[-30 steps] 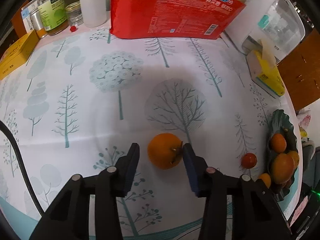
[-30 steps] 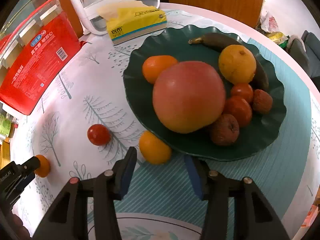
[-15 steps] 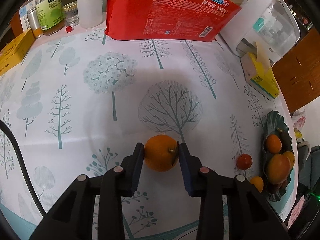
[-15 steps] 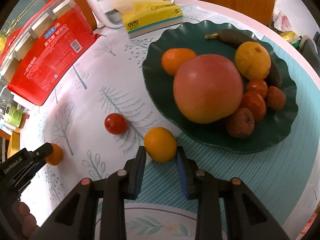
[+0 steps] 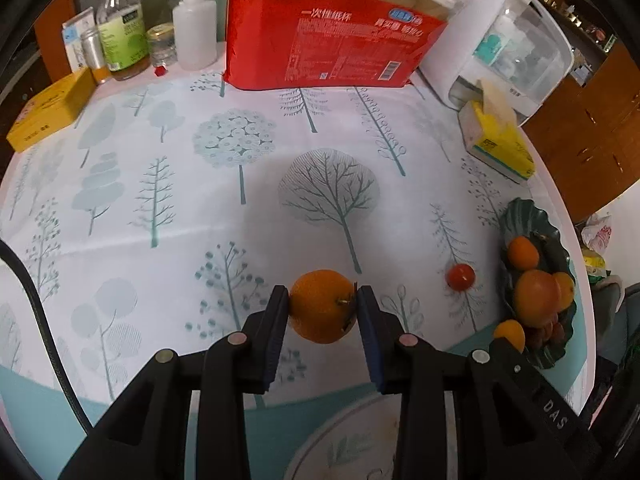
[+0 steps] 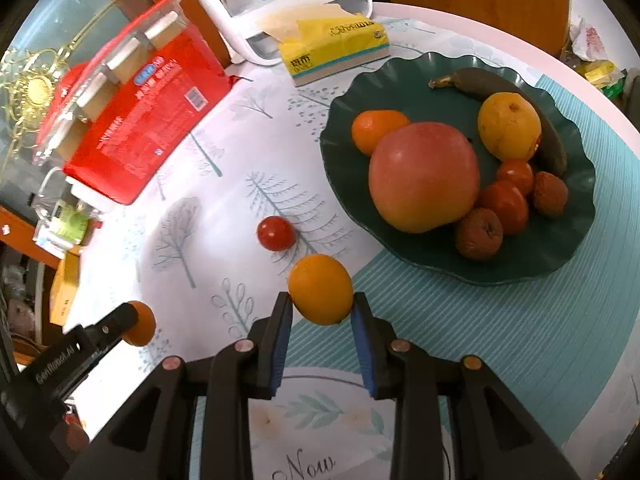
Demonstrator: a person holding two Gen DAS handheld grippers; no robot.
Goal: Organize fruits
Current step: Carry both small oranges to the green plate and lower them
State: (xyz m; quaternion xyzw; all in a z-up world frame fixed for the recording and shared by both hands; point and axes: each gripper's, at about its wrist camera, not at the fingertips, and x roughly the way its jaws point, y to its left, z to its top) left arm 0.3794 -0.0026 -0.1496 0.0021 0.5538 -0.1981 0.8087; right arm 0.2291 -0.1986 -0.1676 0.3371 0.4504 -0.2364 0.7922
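two wrist views over a round table covered in a cloth printed with pale trees.

on the left, the left gripper has its blue pads clamped on a stemmed orange, stem end turned toward the right pad. its jaws have just been closing and now stand narrow, with the fruit between them. the orange looks to be lifted a little clear of the cloth, though contact is hard to judge. in the right wrist view this gripper shows at the lower left edge, well apart from the plate.

moving right, a small red tomato lies loose on the cloth, between the two grippers and just short of the plate.

next, the right gripper pinches a smaller orange, smooth and slightly oval, its jaws also just closed narrow around it. this fruit sits just beside the near rim of the plate.

furthest right, a dark green scalloped plate already holds a large apple, a mandarin, a yellow citrus, a dark banana, two small red fruits and some brown wrinkled ones.

the relation that matters: the plate lies ahead and to the right of both held fruits. the right hand is much the nearer, so its drop likely comes first, and the bare near rim looks like the easiest landing spot.
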